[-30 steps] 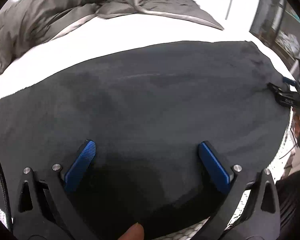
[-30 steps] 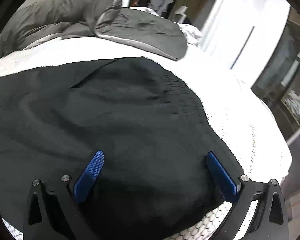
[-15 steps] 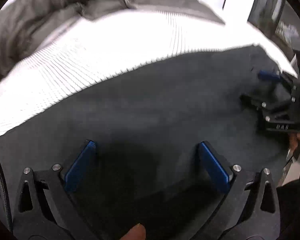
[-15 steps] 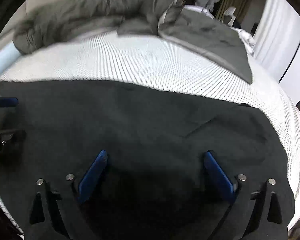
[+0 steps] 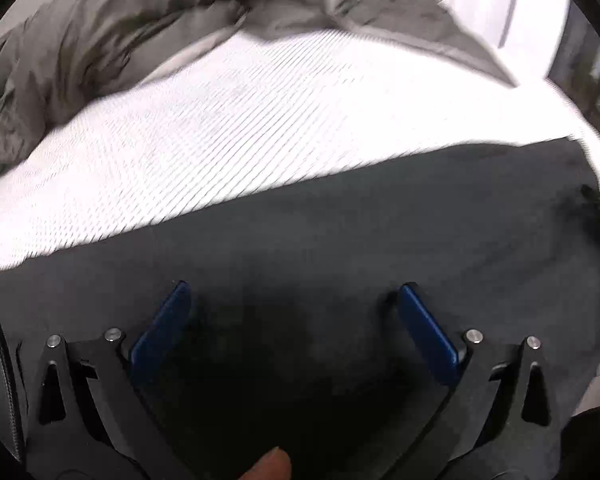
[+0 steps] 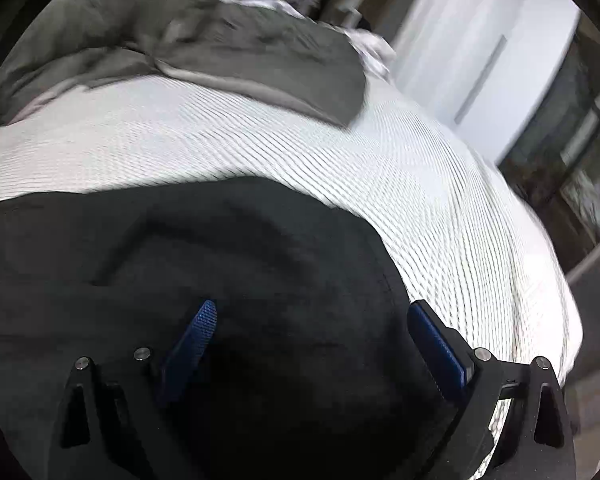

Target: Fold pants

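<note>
Dark pants spread flat on bed, near edge; matte, soft-looking fabric, shallow creases. Bed cover white, ribbed waffle weave. Grey duvet bunched at bed's far side, crinkled, puffy. Left gripper released, blue textured pads wide apart over pants, nothing between. Right gripper likewise spread over pants by bed's right edge. No containers visible.
</note>
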Tool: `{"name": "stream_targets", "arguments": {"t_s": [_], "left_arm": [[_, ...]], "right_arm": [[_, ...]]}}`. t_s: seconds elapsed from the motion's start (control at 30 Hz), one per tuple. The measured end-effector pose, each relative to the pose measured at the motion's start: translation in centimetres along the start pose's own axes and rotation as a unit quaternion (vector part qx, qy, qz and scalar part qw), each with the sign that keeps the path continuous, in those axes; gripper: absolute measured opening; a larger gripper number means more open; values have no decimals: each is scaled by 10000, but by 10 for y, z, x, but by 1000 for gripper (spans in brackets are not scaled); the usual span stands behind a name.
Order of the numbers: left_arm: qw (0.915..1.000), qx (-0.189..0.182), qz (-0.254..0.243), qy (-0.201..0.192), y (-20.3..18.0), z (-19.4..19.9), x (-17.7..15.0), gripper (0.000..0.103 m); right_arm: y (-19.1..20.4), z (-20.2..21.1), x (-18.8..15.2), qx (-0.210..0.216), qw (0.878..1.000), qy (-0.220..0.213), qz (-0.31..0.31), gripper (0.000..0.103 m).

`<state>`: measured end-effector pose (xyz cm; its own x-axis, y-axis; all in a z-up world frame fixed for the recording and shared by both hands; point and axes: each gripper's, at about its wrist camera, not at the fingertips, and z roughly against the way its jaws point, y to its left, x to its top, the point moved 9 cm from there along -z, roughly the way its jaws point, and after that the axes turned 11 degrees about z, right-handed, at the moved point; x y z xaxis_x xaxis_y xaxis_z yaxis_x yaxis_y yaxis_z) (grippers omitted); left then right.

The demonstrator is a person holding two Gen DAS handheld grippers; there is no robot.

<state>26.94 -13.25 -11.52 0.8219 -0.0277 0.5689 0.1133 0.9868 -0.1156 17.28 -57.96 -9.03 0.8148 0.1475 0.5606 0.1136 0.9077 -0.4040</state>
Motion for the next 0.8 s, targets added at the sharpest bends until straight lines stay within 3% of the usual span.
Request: {"name": "stream_targets", "arguments": {"t_s": [0.07,0.2,0.3,0.37,0.47,0.53,0.63,0.67,0.73,0.8], "left_arm": [[9995,-213,-215,-22,-22,3,6,102],[9987,-140,-483,-77,-45,-12,16,102],[9980,-102,-580,234,-57,-38,17,103],[9982,58,-486,360,-49,-51,14,103],[9992,44,-101,380,-37,-54,15,103],[9993,133,76,332,-25,-54,13,103],[9987,164,348,336,-4,-60,23,103],[9987,196,356,315,-4,-58,24,103],[9989,267,314,242,-4,-49,23,102],[9995,139,242,164,-12,-33,21,102]], "right_arm": [[28,9,23,172,9994,-189,229,98],[90,12,47,825,9933,-318,749,98],[127,3,60,1296,9882,-253,776,98],[142,-17,73,1236,9884,-69,881,98],[110,-48,62,860,9937,79,722,98],[61,-59,52,94,9989,272,370,98],[12,-72,37,-528,9969,582,-50,99],[4,-70,33,-527,9969,550,-192,98],[-1,-59,29,-90,9976,400,-551,98],[-1,-37,26,70,9981,175,-583,98]]}}
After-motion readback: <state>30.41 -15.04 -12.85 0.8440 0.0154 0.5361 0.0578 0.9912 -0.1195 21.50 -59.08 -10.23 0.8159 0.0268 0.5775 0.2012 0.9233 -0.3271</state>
